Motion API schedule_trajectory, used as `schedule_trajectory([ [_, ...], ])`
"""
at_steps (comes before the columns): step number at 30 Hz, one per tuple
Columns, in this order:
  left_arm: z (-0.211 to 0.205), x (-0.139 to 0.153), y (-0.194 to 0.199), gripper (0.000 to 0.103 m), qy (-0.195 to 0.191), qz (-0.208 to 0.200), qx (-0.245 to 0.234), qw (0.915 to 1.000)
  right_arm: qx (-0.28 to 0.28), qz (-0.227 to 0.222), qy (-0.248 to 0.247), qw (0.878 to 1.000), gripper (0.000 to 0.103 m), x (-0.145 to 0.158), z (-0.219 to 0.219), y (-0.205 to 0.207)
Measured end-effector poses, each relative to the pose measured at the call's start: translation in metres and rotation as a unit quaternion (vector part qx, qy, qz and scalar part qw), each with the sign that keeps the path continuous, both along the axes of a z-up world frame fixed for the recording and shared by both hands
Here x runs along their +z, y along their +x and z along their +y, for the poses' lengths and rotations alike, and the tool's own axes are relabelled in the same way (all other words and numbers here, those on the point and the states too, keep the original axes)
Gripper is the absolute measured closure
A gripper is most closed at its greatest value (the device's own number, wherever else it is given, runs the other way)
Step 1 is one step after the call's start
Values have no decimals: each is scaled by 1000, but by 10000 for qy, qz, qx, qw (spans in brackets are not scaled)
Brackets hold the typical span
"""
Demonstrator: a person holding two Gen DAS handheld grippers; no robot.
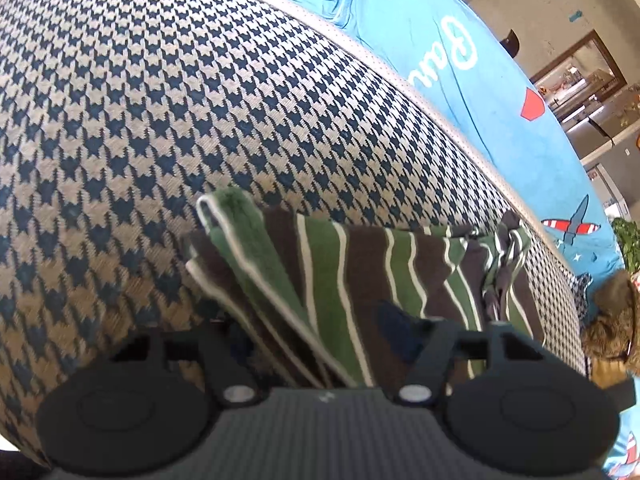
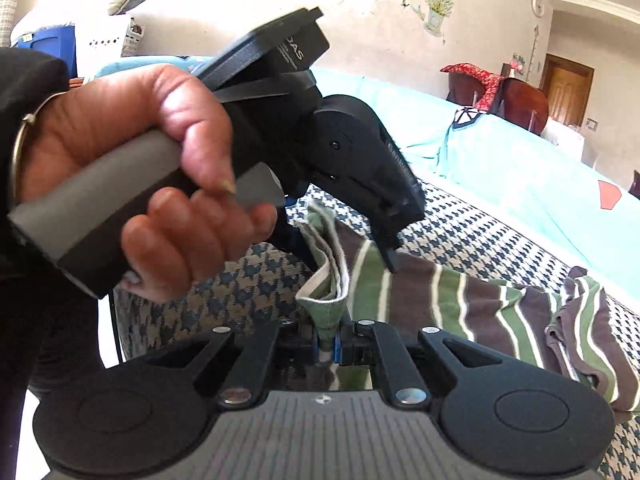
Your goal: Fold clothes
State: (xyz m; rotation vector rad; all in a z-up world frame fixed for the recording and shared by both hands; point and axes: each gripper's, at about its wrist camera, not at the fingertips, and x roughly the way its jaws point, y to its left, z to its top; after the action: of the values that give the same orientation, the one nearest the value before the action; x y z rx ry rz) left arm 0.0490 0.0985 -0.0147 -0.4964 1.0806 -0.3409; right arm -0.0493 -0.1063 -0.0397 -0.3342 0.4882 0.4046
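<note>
Right hand-held gripper (image 2: 329, 346) is closed tight on a bunched green edge of the striped shirt (image 2: 460, 304), fabric squeezed between the blue pads low in the right wrist view, cloth rising in a fold just above them. Left hand-held gripper (image 2: 352, 236) shows in the same view, gripped by a hand (image 2: 132, 176) with a bangle at the wrist and a dark sleeve; its tips point down onto the shirt near the folded edge, one tip touching or just over the brown stripe. In the left wrist view the left gripper's fingers sit apart with a layered fold of shirt between them; cannot tell whether they actually pinch it, image is blurred there. The shirt, green and brown with thin white stripes, lies spread on a houndstooth cover (image 1: 168, 112), one end crumpled toward the right side. Beyond the houndstooth cover sits a blue printed sheet (image 1: 460, 60) with white lettering and a red shape. Wall with flower stickers and a wooden door far back in the right wrist view.
</note>
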Motion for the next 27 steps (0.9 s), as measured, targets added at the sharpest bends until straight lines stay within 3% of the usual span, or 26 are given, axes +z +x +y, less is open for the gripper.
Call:
schedule_trajectory([
  [4, -11, 1, -1, 80, -23, -115, 91, 9999, -149, -91, 43, 9998, 94, 18, 14, -12],
  [7, -29, 10, -4, 87, 18, -442, 79, 9990, -347, -198, 112, 9991, 94, 27, 8, -19],
  [10, -50, 26, -5, 87, -55, -770, -9, 9970, -630, -458, 107, 9969, 94, 34, -2, -14],
  [13, -76, 45, -1, 87, -107, -1024, -170, 9945, -991, -703, 149, 9925, 94, 41, -17, -39],
  [19, -129, 73, 13, 87, -199, -1250, -654, 9898, -1772, -1047, 310, 9781, 94, 58, -55, -35],
  [27, -211, 79, 23, 87, -20, -1405, -1335, 9810, -2800, -899, 852, 9520, 94, 65, -109, -2],
])
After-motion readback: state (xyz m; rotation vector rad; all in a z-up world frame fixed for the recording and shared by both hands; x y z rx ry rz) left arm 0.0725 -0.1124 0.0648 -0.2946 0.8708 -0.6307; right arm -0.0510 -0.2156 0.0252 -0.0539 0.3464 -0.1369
